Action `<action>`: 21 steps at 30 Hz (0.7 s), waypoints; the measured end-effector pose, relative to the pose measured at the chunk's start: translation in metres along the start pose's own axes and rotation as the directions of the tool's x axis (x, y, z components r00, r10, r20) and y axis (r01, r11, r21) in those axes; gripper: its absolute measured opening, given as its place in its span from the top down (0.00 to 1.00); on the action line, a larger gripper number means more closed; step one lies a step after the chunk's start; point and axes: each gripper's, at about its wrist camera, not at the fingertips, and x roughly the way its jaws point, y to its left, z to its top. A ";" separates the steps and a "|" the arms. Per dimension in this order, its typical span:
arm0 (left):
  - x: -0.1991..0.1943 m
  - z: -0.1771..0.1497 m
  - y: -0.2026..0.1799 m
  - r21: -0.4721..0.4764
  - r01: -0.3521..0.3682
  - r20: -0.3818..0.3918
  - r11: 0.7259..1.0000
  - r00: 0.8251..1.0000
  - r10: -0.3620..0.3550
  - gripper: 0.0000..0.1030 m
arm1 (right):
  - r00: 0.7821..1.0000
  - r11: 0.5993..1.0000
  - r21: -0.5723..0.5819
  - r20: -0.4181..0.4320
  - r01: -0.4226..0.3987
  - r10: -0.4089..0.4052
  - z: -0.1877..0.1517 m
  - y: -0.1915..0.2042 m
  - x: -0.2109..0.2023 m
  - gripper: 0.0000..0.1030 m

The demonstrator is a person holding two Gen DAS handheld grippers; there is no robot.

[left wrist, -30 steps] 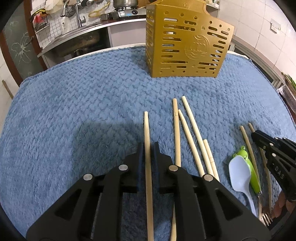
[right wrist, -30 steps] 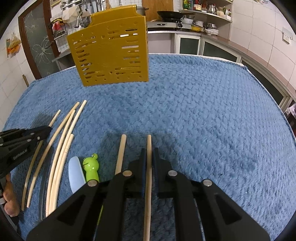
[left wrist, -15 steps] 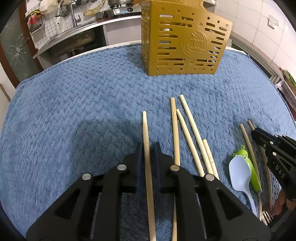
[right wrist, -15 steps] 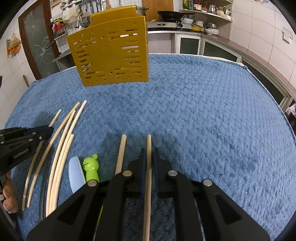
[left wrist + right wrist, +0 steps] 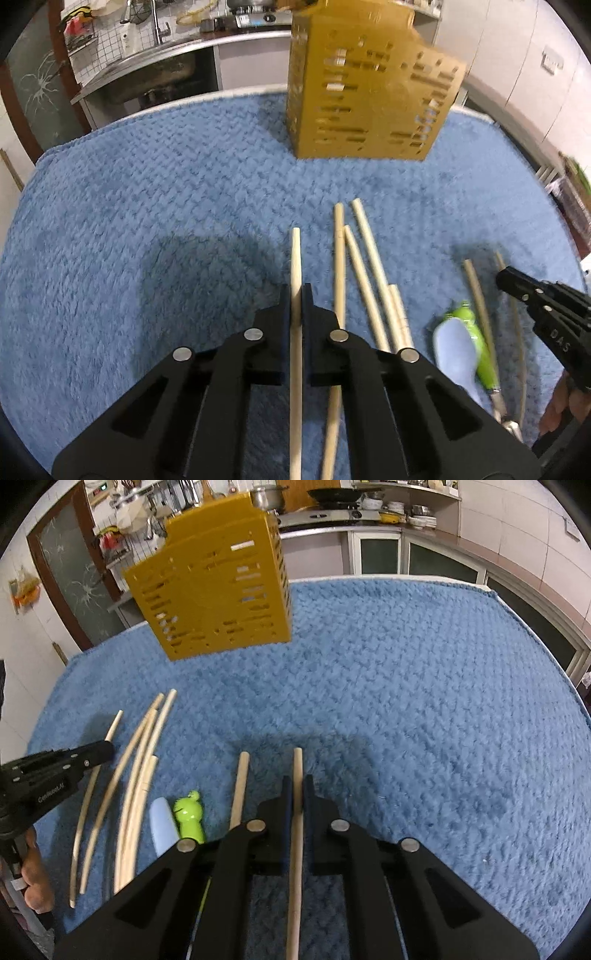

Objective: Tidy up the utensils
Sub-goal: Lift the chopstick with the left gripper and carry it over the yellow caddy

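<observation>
My left gripper is shut on a wooden chopstick that points toward the gold slotted utensil holder at the far side of the blue mat. My right gripper is shut on another chopstick; the holder stands far left in that view. Several loose chopsticks lie right of my left gripper. A green frog-handled utensil and a pale blue spoon lie between the grippers. The right gripper also shows in the left wrist view, the left gripper in the right wrist view.
A blue textured mat covers the table. One more chopstick lies just left of my right gripper. Thin curved sticks lie by the frog utensil. A kitchen counter and sink stand behind the table.
Both grippers have lifted and moved toward the holder with their chopsticks; the holder looks larger and nearer in both views. The loose utensils have not moved.
</observation>
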 end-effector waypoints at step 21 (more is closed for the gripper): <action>-0.077 0.019 -0.006 -0.033 0.186 0.260 0.982 0.950 -0.172 0.96 | 0.944 0.998 -0.039 0.323 -0.049 0.059 0.042 0.002 -0.090 0.94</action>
